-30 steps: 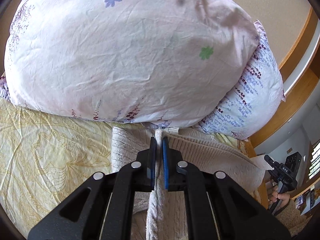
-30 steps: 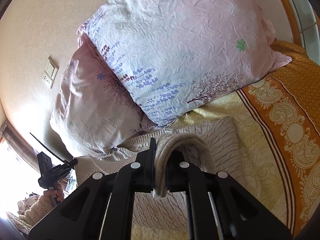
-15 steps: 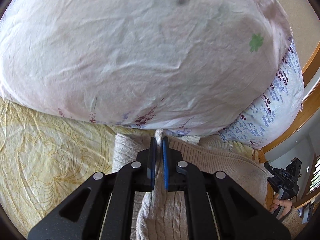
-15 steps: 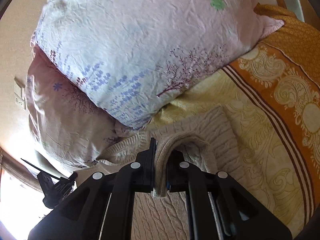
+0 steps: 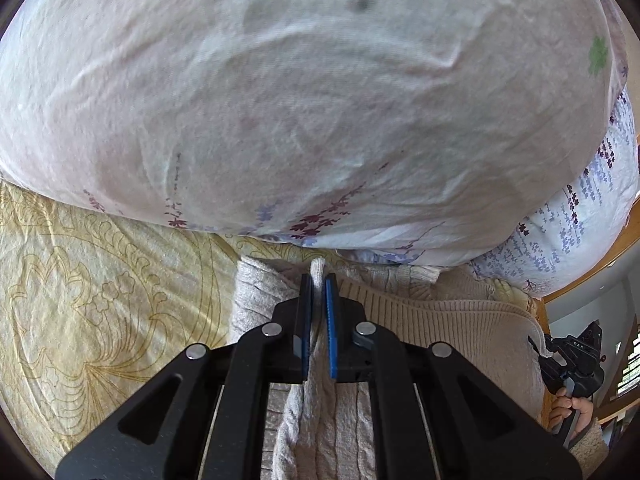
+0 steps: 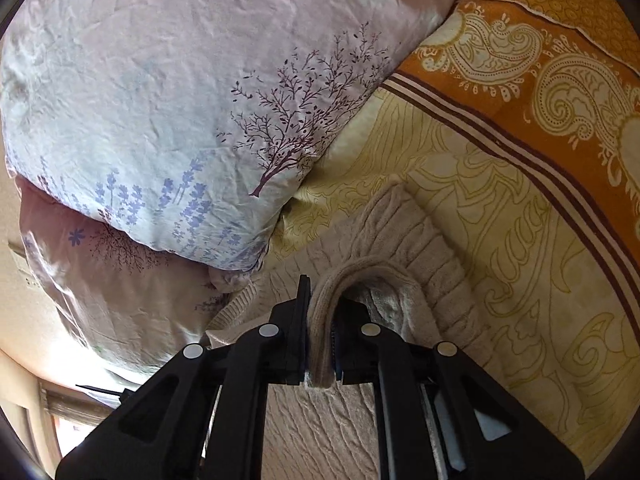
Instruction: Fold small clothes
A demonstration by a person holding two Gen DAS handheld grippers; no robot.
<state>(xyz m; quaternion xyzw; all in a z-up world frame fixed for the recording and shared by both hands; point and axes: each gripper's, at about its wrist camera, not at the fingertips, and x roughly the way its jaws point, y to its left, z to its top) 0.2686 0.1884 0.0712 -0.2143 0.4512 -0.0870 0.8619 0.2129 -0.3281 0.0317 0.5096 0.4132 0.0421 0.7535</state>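
Observation:
A beige cable-knit sweater [image 5: 440, 320] lies on the yellow patterned bedspread [image 5: 100, 300], its far edge right against the pillows. My left gripper [image 5: 319, 280] is shut on a pinched ridge of the sweater's knit, low over the bed. In the right wrist view the sweater [image 6: 400, 232] lies folded over itself. My right gripper [image 6: 320, 300] holds a thick rolled edge of it; its jaws are opening, though the fabric still sits pressed between the pads. The other gripper [image 5: 576, 360], held in a hand, shows at the right edge of the left wrist view.
A big pink flowered pillow [image 5: 304, 100] looms just ahead of the left gripper, with a second pillow [image 5: 580, 232] beside it. The right wrist view shows both pillows [image 6: 180, 100] stacked at left and the orange paisley border [image 6: 540, 60] of the bedspread at right.
Both grippers have sunk toward the bed and moved closer to the pillows, carrying the sweater's edge with them. The right wrist view has rolled. Both grips still hold.

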